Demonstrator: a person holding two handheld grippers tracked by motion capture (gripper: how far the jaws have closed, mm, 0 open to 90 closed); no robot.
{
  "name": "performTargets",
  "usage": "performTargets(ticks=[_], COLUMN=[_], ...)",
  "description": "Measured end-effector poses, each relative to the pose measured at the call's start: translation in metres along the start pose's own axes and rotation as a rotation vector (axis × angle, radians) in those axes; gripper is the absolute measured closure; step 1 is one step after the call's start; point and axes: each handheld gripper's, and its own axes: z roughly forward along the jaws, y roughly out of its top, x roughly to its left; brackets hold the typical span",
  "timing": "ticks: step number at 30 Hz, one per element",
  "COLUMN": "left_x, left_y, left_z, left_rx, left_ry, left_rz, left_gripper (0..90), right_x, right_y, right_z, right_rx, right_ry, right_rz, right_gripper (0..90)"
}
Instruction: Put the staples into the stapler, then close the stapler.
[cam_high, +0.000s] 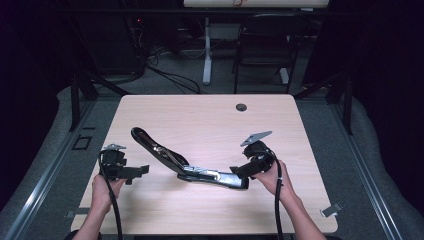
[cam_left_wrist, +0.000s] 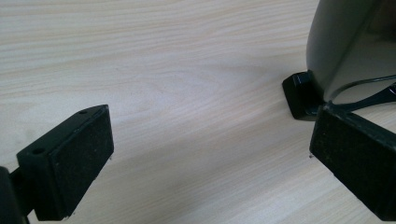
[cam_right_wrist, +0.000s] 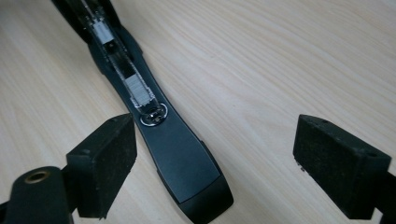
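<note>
**A:** Where is the stapler (cam_high: 190, 167) right now?

**B:** Flat on the counter (cam_high: 210, 120), swung fully open into a shallow V. The top arm (cam_high: 150, 145) stretches toward the far left, and the base (cam_high: 220, 177) runs to the right. In the right gripper view the staple channel (cam_right_wrist: 133, 84) faces up, and the blunt end of the base lies between the jaws.

**A:** Do the right tongs (cam_high: 239, 172) have it?

**B:** No. Their jaws stand wide apart, one on each side of the base end, pressing on nothing. The left tongs (cam_high: 137, 171) are apart too, empty, just short of the hinge; in the left gripper view the stapler's dark body sits beside one pad (cam_left_wrist: 359, 163).

**A:** So how should the step go?

**B:** I'd judge the aim is to fold it shut or steady it. Bring the right jaws square across the narrow waist of the base, not the rounded tip, where they could slip. Close firmly, then let the left tongs take the raised arm near its far end for leverage. Keep the pads clear of the open channel so no staples spill.
</note>
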Motion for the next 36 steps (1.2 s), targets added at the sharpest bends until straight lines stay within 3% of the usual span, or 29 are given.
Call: performTargets(ticks=[9, 12, 17, 22, 25, 27, 32, 36], left_x=[0.005, 0.004, 0.002, 0.002, 0.002, 0.001, -0.003, -0.002], left_y=[0.003, 0.004, 0.007, 0.007, 0.009, 0.01, 0.013, 0.019], left_z=[0.002, 0.002, 0.005, 0.002, 0.0, 0.0, -0.002, -0.003], left_rx=[0.011, 0.013, 0.013, -0.01, -0.032, -0.046, -0.088, -0.142], left_ry=[0.01, 0.01, 0.032, 0.053, 0.05, 0.042, 0.048, 0.02], left_rz=[-0.013, -0.005, -0.003, -0.024, -0.035, -0.036, -0.014, -0.037], left_gripper=[0.2, 0.2, 1.2, 16.1, 20.0, 31.8, 45.1, 57.0], right_x=[-0.002, -0.001, 0.003, 0.002, 0.001, 0.001, 0.0, 0.006], right_y=[-0.001, -0.005, -0.007, -0.007, -0.007, -0.008, -0.008, -0.005], right_z=[-0.001, -0.002, -0.004, -0.004, -0.003, -0.003, -0.004, -0.008], right_rx=[-0.001, -0.004, 0.002, 0.002, 0.001, 0.006, 0.008, -0.051], right_ry=[-0.039, -0.027, -0.05, -0.058, -0.059, -0.065, -0.083, -0.098], right_rz=[0.023, 0.06, 0.045, 0.044, 0.045, 0.034, 0.025, 0.002], right_gripper=[18.8, 22.9, 25.5, 29.5, 32.7, 37.5, 53.6, 65.5])
